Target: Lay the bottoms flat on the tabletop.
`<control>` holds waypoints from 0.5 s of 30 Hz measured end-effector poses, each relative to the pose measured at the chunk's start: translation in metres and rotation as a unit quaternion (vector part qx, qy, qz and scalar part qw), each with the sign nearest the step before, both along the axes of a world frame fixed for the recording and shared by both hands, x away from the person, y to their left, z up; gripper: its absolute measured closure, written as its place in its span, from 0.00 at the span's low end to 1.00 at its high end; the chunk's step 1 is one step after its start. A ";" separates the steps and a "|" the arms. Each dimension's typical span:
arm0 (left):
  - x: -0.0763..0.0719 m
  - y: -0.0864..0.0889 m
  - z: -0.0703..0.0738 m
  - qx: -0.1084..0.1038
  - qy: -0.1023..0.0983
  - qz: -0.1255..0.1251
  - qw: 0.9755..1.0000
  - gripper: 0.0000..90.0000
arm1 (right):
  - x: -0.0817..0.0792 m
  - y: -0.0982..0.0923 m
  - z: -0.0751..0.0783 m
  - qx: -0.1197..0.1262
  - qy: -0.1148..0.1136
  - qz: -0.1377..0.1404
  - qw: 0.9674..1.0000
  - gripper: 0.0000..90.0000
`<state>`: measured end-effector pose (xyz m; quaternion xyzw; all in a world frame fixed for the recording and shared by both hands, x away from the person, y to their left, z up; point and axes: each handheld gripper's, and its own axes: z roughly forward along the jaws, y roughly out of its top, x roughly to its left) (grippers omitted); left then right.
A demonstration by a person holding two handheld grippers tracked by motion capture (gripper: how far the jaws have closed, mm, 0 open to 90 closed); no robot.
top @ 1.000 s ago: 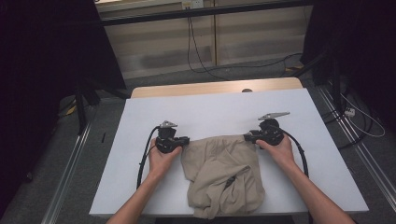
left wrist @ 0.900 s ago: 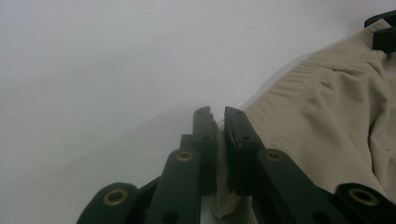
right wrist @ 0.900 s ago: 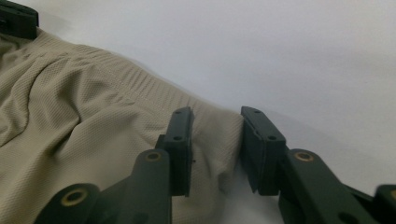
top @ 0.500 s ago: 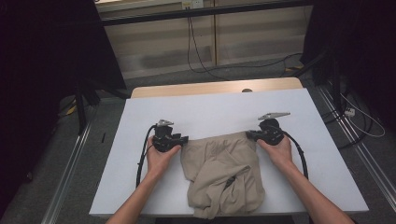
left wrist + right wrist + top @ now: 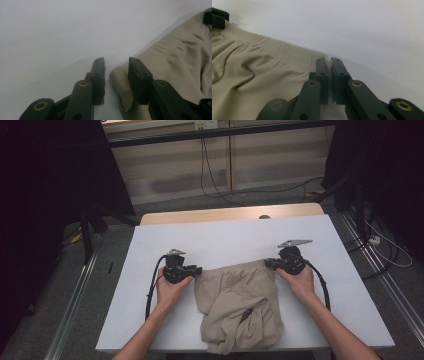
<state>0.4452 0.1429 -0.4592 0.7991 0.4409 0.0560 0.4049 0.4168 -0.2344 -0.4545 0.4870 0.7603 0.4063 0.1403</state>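
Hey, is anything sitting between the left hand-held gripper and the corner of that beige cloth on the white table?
Nothing visible stands in the way. The left hand-held gripper has its jaws apart, and the rolled corner of the beige knitted cloth already lies in the gap between them, on the white table.

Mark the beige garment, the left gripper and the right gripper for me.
beige garment (image 5: 235, 295), high view, middle of the crumpled cloth.
left gripper (image 5: 116, 67), left gripper view, gap between its fingers, beside the cloth's corner.
right gripper (image 5: 329, 65), right gripper view, where the fingers pinch the waistband's corner.
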 end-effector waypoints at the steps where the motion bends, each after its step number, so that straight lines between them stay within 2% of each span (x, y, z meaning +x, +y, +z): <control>1: -0.001 -0.001 -0.001 -0.004 0.000 0.006 1.000 0.74 | 0.000 0.000 0.000 -0.001 0.000 0.000 1.000 0.95; 2: -0.001 -0.001 -0.001 0.001 -0.001 0.004 1.000 0.75 | 0.000 0.000 0.000 -0.003 0.000 0.000 1.000 0.95; 3: -0.002 -0.001 -0.001 0.005 -0.001 -0.004 1.000 0.80 | 0.000 0.000 0.000 -0.003 0.000 0.001 1.000 0.95; 4: -0.003 -0.003 -0.001 0.004 -0.003 -0.001 1.000 0.82 | 0.000 0.000 0.000 -0.004 0.000 0.002 1.000 0.95; 5: -0.004 -0.002 0.000 0.000 0.004 -0.007 1.000 0.85 | 0.000 0.000 0.000 -0.004 -0.001 0.002 1.000 0.95; 7: -0.004 -0.001 0.005 -0.016 0.005 -0.007 1.000 0.95 | -0.001 0.000 0.002 -0.001 -0.005 0.002 1.000 0.95; 11: -0.004 0.003 0.025 -0.046 -0.031 0.003 0.998 0.96 | -0.004 -0.002 0.018 0.012 -0.029 -0.001 1.000 0.95; 13: -0.003 0.005 0.038 -0.063 -0.052 0.010 0.997 0.96 | -0.006 -0.002 0.031 0.014 -0.052 -0.003 0.999 0.95; 15: -0.003 0.006 0.051 -0.073 -0.076 0.016 0.994 0.96 | -0.008 -0.003 0.045 0.027 -0.072 -0.005 0.997 0.95</control>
